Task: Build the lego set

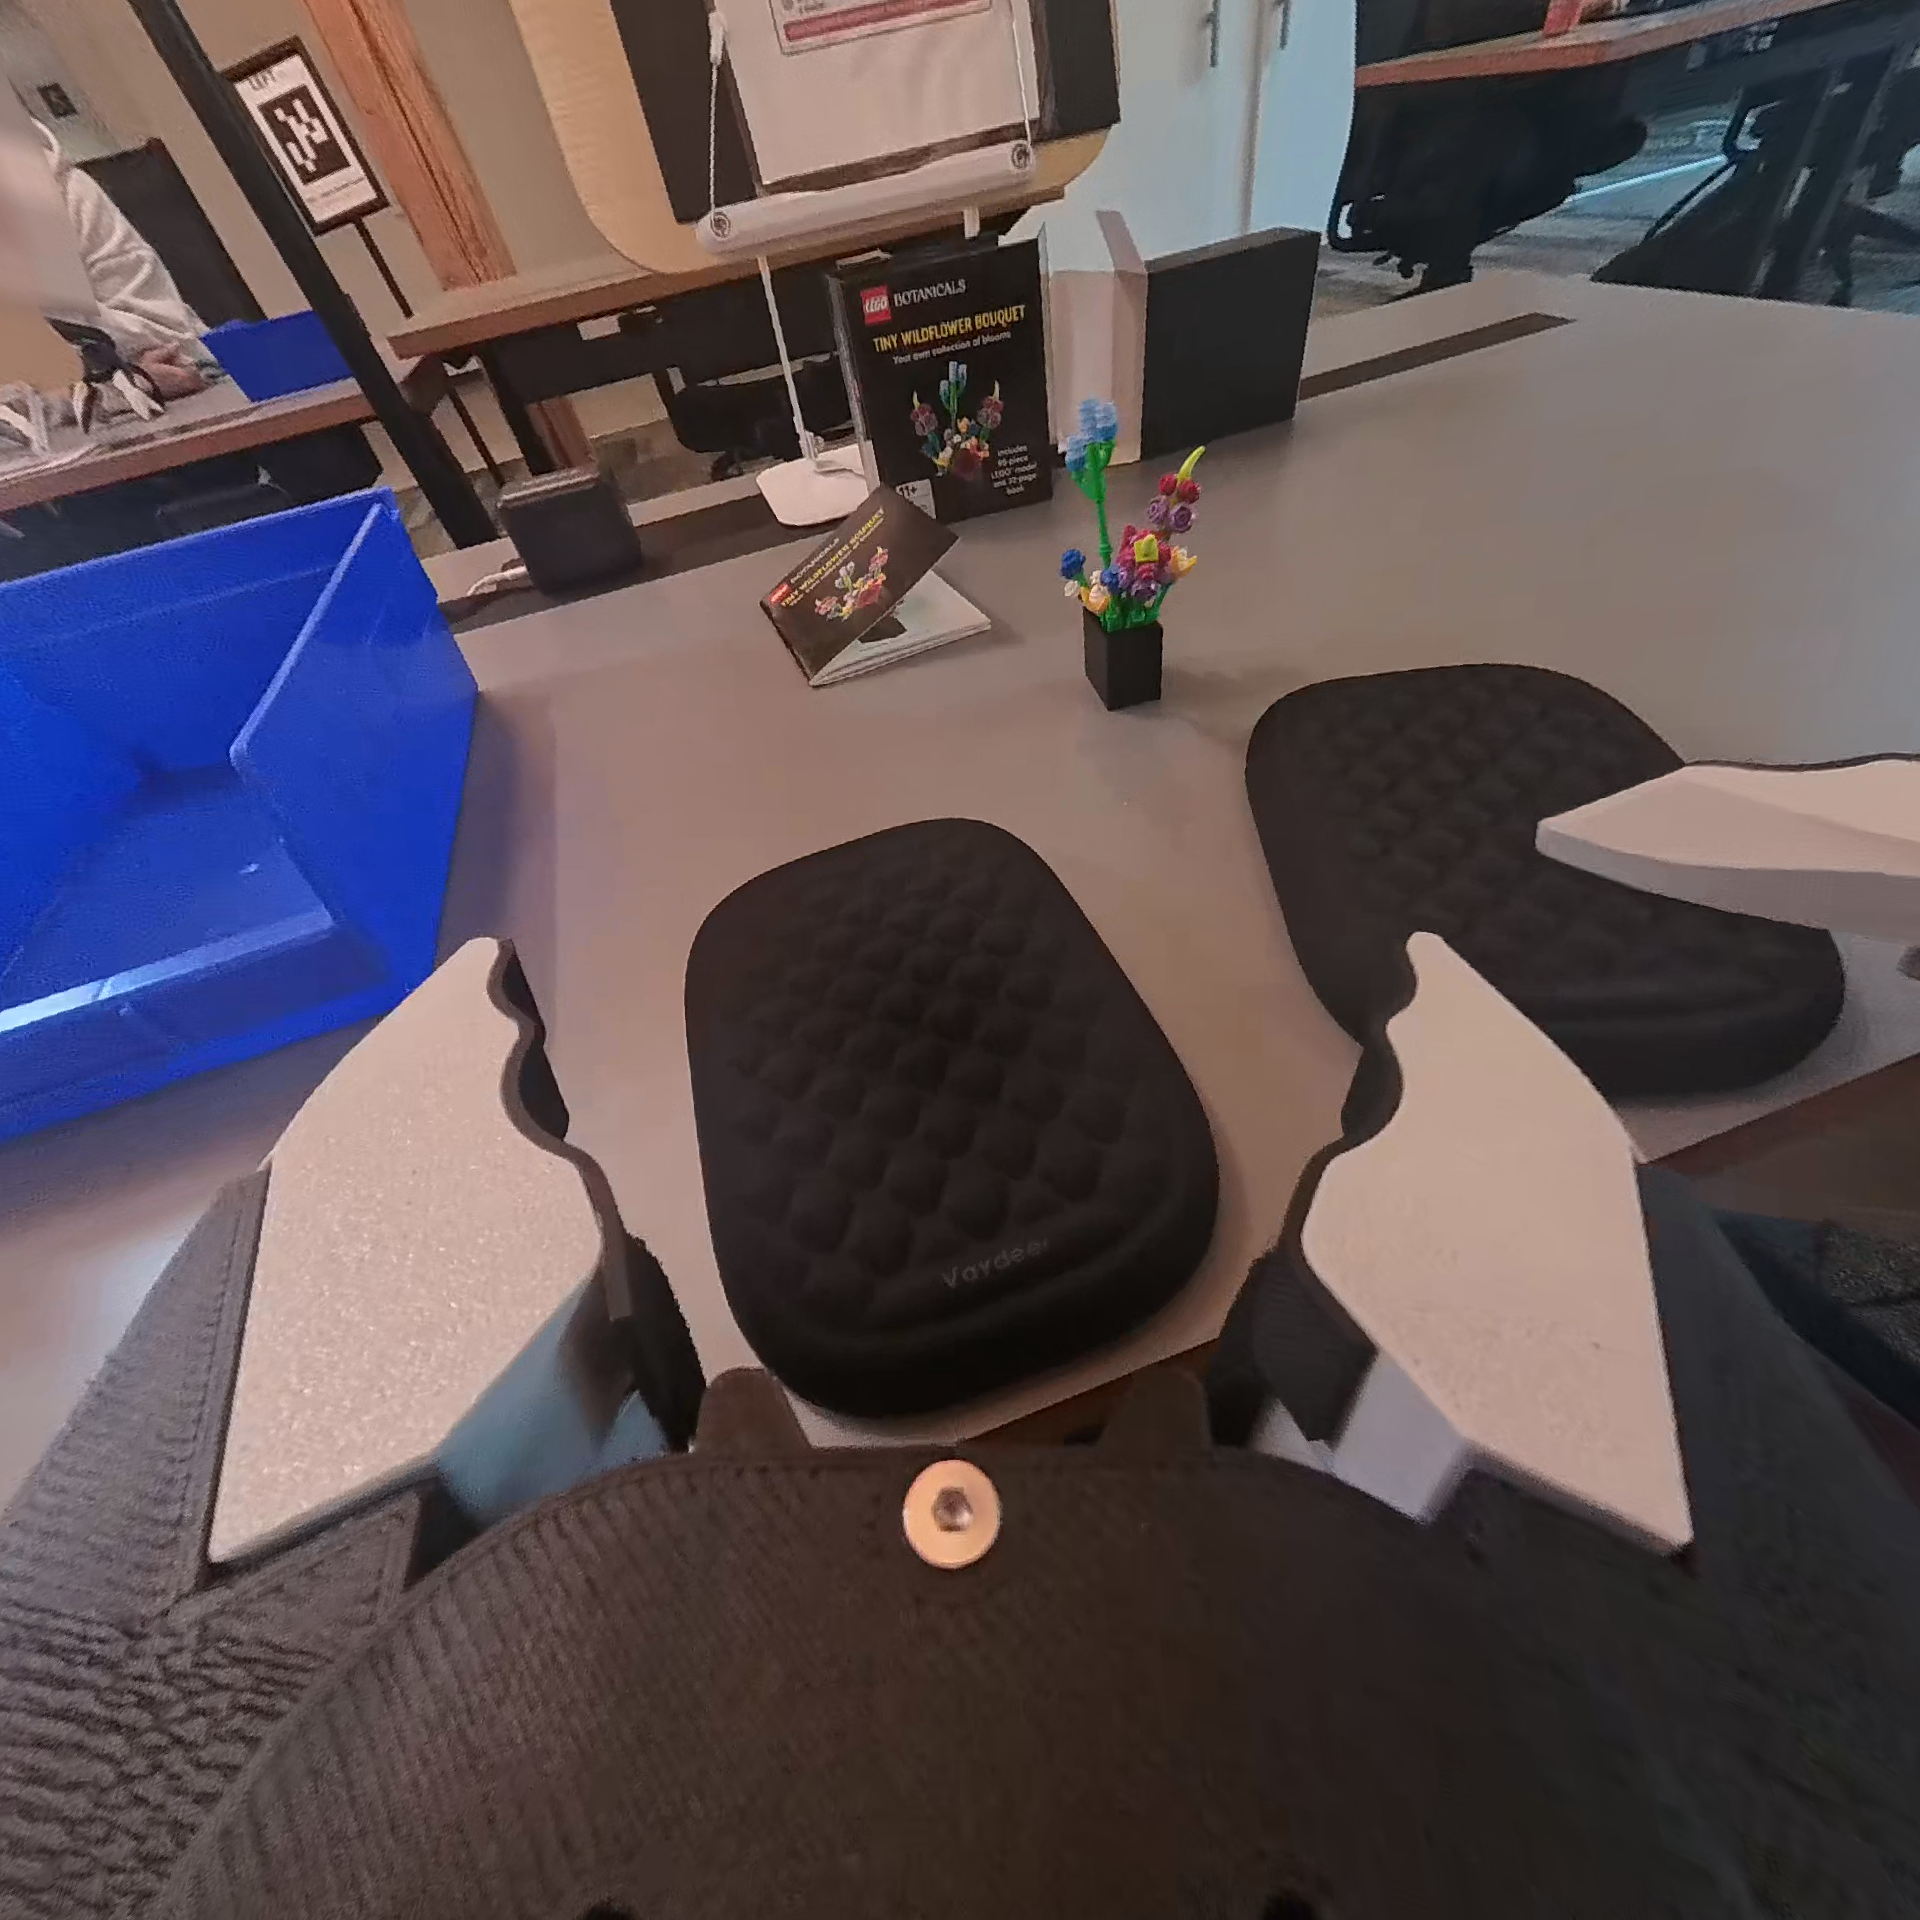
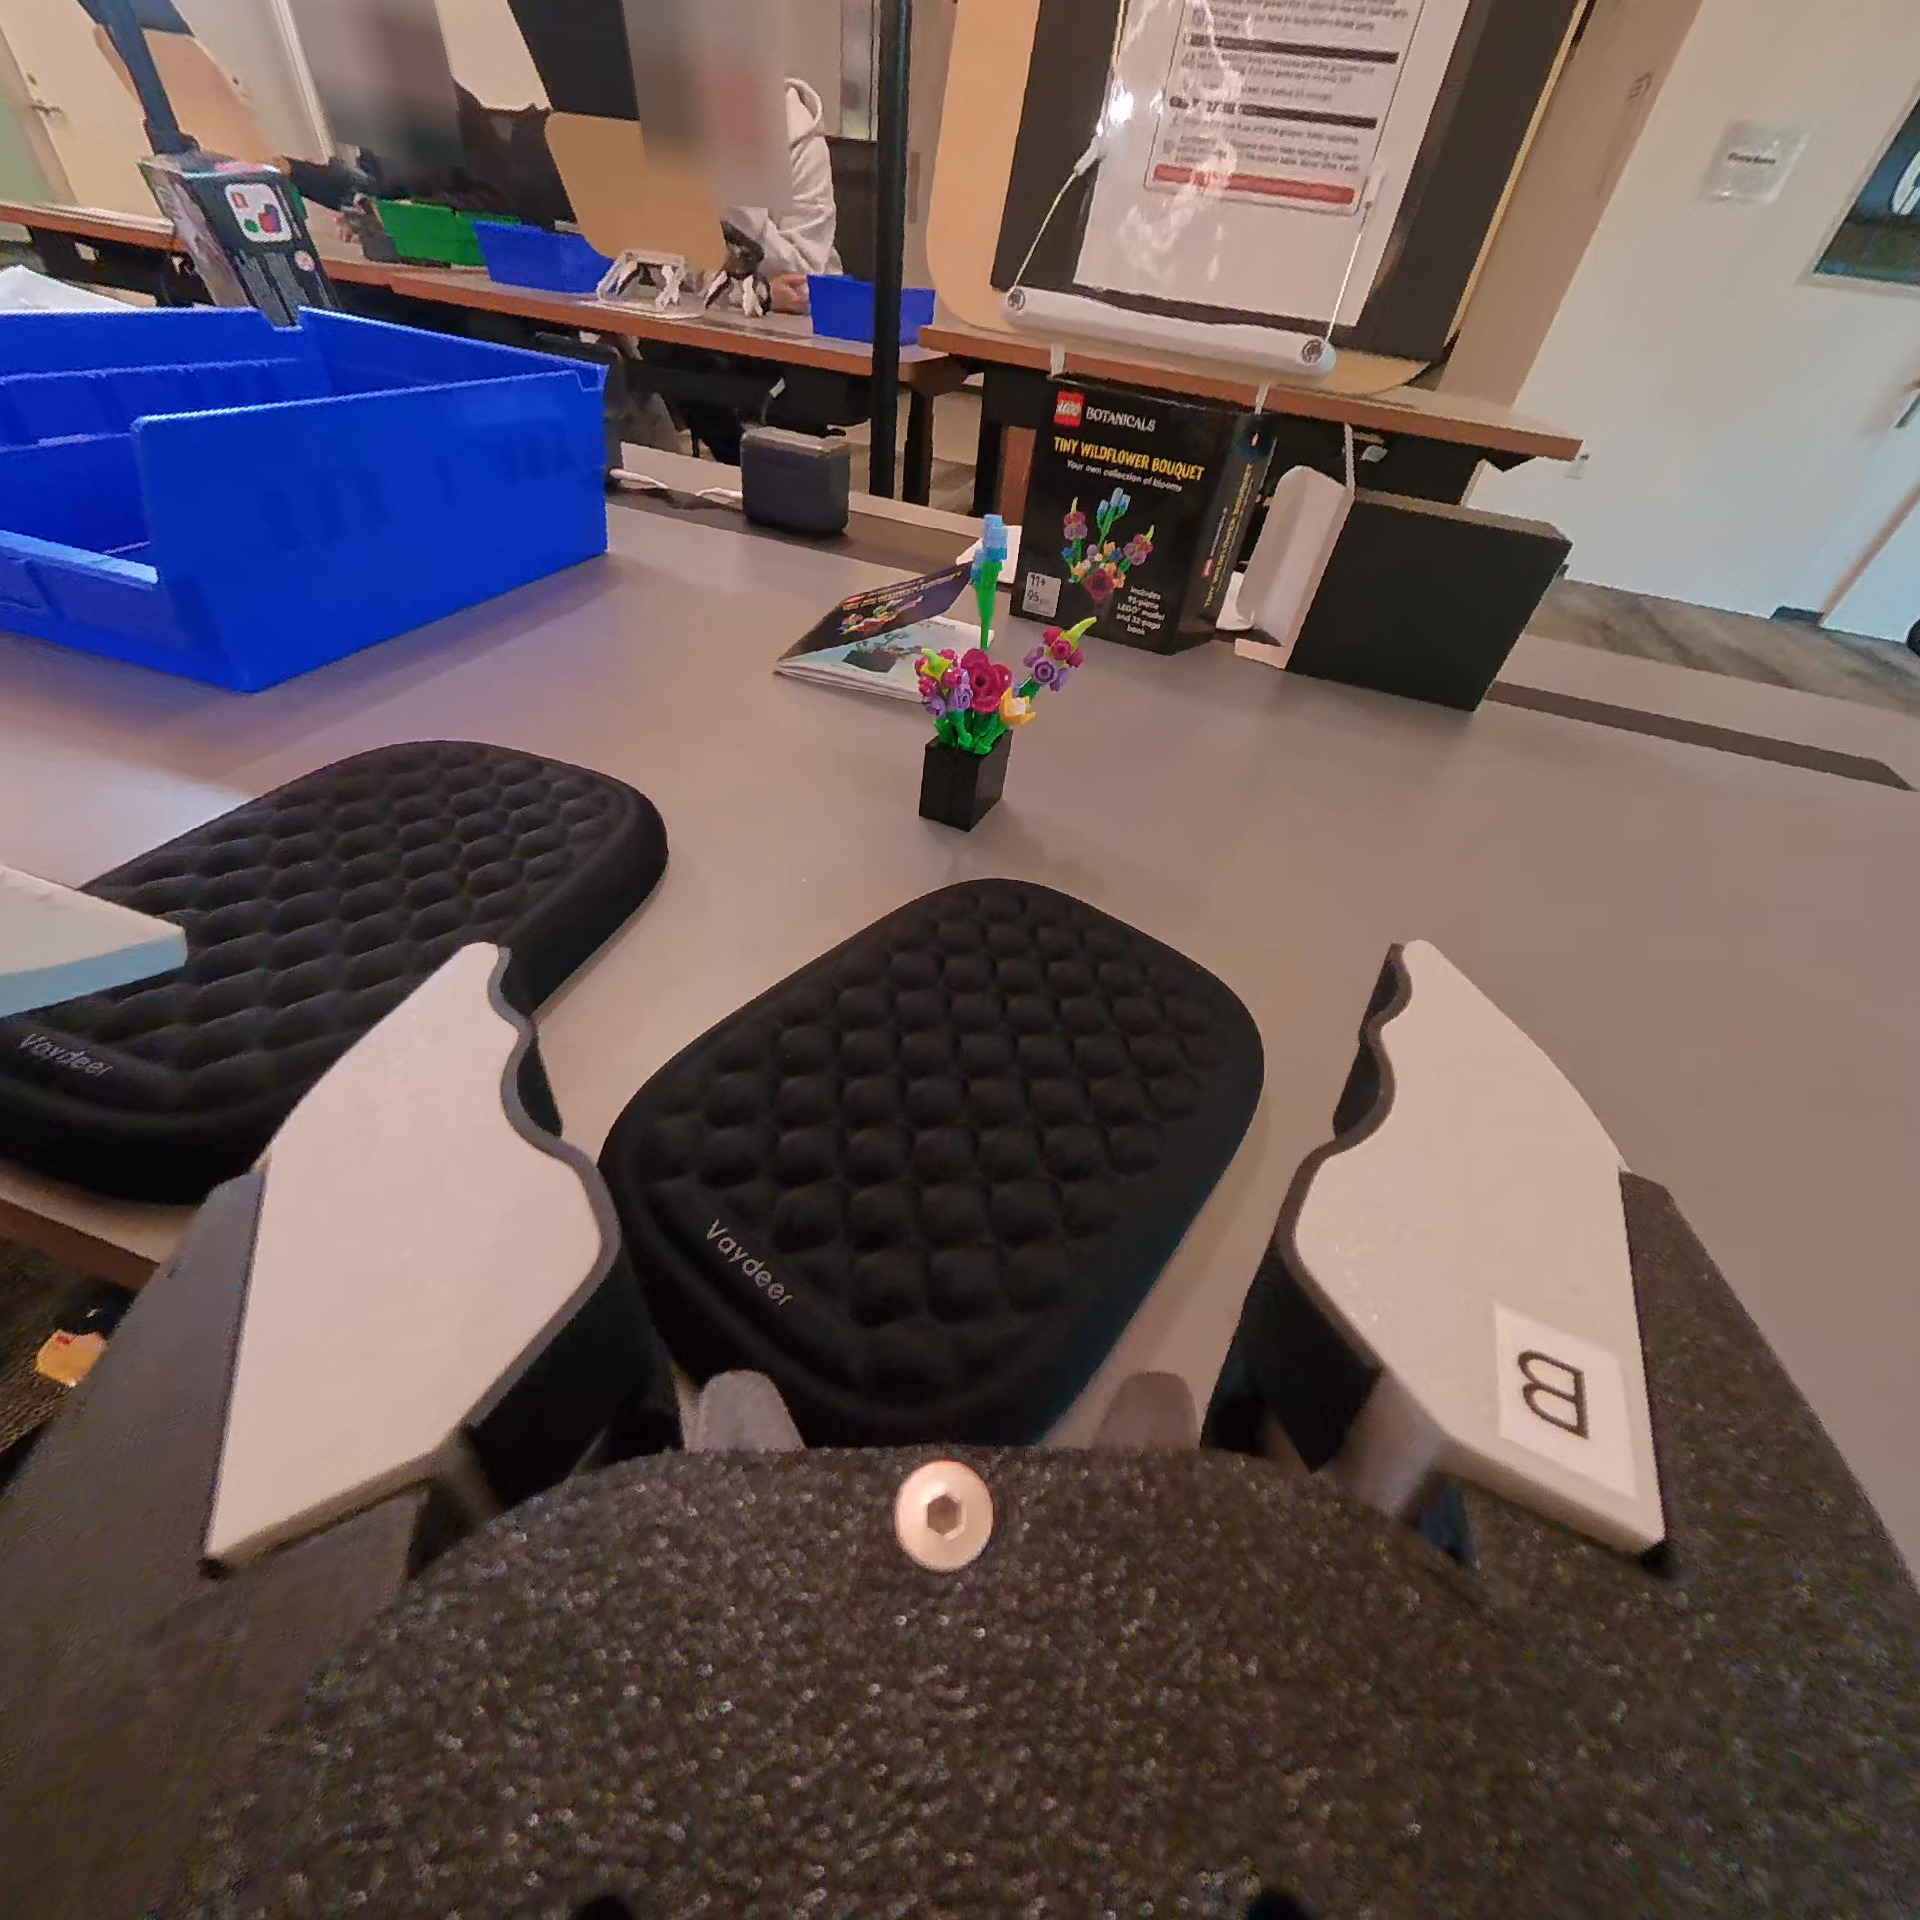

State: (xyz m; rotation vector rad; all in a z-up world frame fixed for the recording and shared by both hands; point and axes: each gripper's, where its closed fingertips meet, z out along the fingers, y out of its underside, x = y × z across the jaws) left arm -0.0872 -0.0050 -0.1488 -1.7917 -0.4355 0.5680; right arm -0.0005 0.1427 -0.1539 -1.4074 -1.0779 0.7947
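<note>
A built lego flower bouquet (image 1: 1127, 566) stands upright in a small black pot on the grey table (image 1: 1558, 540), well ahead of both grippers. It also shows in the right wrist view (image 2: 982, 691). My left gripper (image 1: 961, 997) is open and empty above a black padded rest (image 1: 935, 1101). My right gripper (image 2: 940, 997) is open and empty above the other black padded rest (image 2: 935, 1132). The right gripper's finger (image 1: 1745, 842) shows at the right edge of the left wrist view.
An open instruction booklet (image 1: 868, 592) lies behind the bouquet, with the black set box (image 1: 951, 384) standing farther back. A blue bin (image 1: 197, 790) sits at the left of the table. A small dark case (image 1: 566, 525) and a lamp base (image 1: 816, 488) stand at the far edge. A person sits at a table behind.
</note>
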